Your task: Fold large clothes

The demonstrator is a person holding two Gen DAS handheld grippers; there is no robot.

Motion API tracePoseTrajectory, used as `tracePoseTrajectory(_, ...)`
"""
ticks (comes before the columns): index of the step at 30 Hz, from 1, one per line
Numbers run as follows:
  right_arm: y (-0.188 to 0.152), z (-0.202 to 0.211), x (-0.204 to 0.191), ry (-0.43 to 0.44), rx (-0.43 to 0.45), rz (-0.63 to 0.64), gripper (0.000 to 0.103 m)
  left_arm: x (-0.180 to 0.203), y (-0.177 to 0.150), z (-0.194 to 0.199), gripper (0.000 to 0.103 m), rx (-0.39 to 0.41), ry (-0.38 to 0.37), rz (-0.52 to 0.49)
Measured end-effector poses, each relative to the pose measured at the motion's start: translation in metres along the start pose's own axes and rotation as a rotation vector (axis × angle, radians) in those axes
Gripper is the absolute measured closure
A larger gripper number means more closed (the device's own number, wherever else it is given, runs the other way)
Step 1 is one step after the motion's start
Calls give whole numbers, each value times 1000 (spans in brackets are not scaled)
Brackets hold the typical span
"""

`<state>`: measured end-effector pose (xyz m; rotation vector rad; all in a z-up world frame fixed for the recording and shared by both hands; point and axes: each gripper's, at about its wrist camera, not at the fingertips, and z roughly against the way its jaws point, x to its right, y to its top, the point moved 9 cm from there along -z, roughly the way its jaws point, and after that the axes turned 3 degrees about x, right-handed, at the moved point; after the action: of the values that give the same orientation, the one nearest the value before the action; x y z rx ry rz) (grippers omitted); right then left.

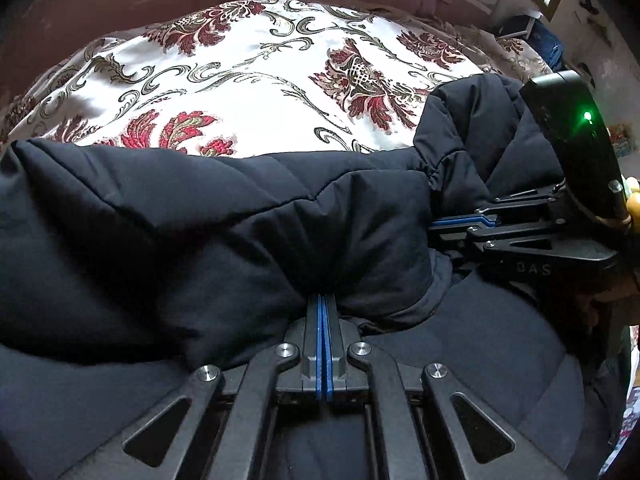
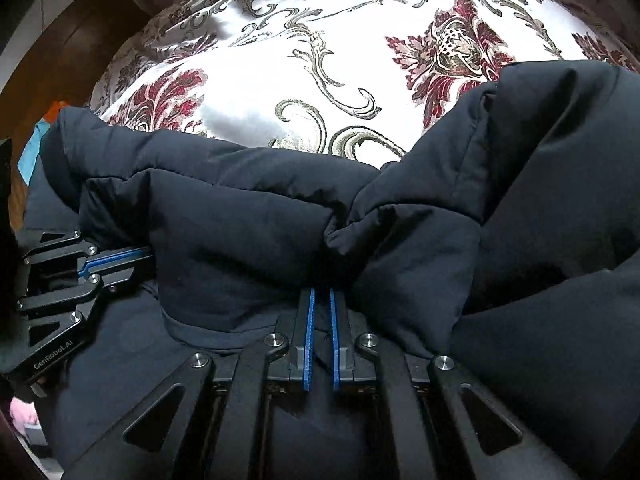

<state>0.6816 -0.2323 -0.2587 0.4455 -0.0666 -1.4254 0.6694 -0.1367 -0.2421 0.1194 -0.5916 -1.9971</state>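
White satin bedspread (image 1: 256, 92) with maroon flowers fills twelve o'clock. The navy puffer jacket (image 1: 200, 220) lies across it toward six. The left gripper (image 1: 323, 300) and the right gripper (image 2: 321, 294) each clench a jacket fold. "GenRobot.AI" marks the left gripper at nine in the right view.

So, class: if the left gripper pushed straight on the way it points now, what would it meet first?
The left gripper is already shut on the dark padded jacket; it would only press deeper into it, probably toward the floral bedcover beneath.
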Motion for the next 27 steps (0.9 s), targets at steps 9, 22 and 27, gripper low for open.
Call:
tracePoseTrajectory(9,6,-19,0,-16,-66,-8,101,-1,2,-4,99,-16,10,3)
tracePoseTrajectory(22,-4,18,-5,-41,93,-20,95,-4,-1,11,99,-19,-11,216)
tracePoseTrajectory(27,-11,44,7,-60,143,-61,89,-13,-8,35,99,-6,-40,326)
